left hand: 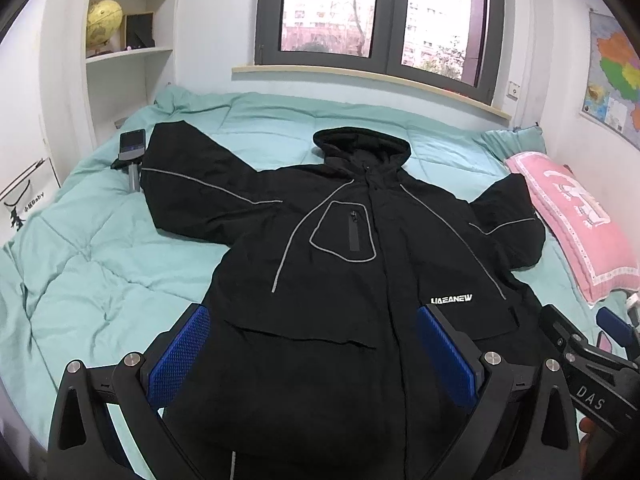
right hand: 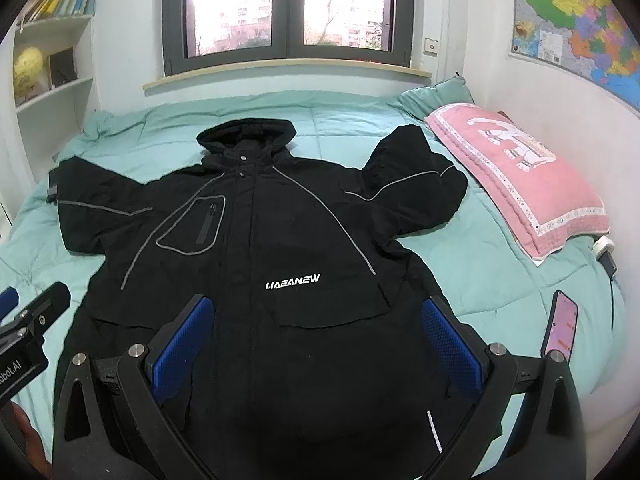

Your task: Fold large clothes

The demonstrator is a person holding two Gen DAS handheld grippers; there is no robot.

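Blue-padded left gripper (left hand: 312,356) and right gripper (right hand: 320,350), jaws released and empty above the hem of a black hooded nylon jacket (right hand: 256,240) spread face-up on the mint quilted bed (right hand: 500,276): folding unstarted, sleeve grasp probably next; only right view shows pink-screened phone (right hand: 562,328).

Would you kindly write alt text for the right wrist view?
A black hooded jacket lies spread face up on a teal quilt, sleeves out. The open right tool hovers over its hem; a pink pillow lies to the right.
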